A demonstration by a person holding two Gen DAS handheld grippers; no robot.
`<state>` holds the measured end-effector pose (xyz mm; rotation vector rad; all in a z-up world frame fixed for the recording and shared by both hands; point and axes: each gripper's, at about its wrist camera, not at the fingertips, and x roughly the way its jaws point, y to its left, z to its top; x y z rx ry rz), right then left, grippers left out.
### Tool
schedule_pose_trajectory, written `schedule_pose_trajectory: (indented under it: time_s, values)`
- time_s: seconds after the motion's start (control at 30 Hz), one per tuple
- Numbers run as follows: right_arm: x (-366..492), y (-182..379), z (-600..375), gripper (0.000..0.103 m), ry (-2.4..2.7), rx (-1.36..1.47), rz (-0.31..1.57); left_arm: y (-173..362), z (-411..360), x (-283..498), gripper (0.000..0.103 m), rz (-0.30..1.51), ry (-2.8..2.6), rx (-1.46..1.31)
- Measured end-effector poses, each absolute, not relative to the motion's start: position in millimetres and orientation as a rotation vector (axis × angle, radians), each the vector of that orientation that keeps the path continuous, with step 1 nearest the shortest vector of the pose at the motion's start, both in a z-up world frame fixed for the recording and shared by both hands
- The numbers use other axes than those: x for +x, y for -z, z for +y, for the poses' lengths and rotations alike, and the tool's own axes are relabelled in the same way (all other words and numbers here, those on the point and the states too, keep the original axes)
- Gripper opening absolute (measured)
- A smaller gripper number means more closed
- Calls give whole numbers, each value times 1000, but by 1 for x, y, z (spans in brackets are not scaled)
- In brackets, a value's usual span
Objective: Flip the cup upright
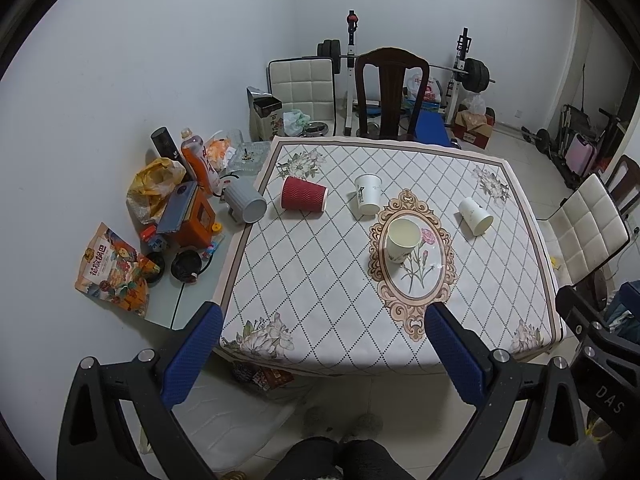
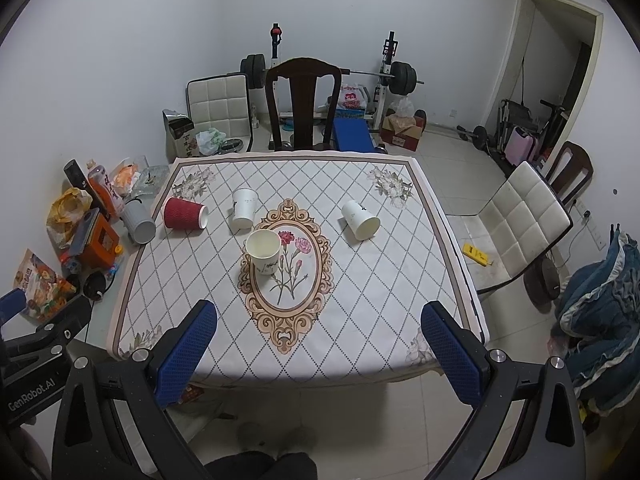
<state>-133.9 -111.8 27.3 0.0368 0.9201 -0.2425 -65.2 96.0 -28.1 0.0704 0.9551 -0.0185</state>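
Far left, the side shelf [image 1: 192, 300] is a jumble: a snack bag [image 1: 114, 266], an orange box [image 1: 194, 222], a bottle [image 1: 196, 160], and smaller bits too tangled to name. A grey mug [image 1: 246, 202] lies tipped at the counter's left edge.

On the counter [image 1: 320, 280], a red cup [image 1: 303, 194] lies on its side at the far left, mouth pointing right. Next, a white cup [image 1: 368, 194] with a dark mark; whether it stands mouth-down or tilted is hard to tell. In the middle a cream cup [image 2: 263, 251] stands upright on the oval flower print, open mouth up, inside empty. Further right, another white cup [image 2: 360, 220] lies on its side, mouth toward the near right, well apart from the rest.

The near half of the counter is bare cloth. Left gripper [image 1: 320, 354] hangs off the near edge, fingers [image 1: 192, 356] spread wide, holding nothing. Right gripper [image 2: 320, 354] likewise, fingers [image 2: 450, 354] released. A white chair [image 2: 520, 224] crowds the right edge.
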Motion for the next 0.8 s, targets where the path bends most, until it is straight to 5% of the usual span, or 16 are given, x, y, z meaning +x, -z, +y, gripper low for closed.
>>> schedule_pose_trajectory:
  time_s: [0.8]
  values:
    - [-132,-27,-108,103,239,40,924,26,96,-66,103,955,17,69]
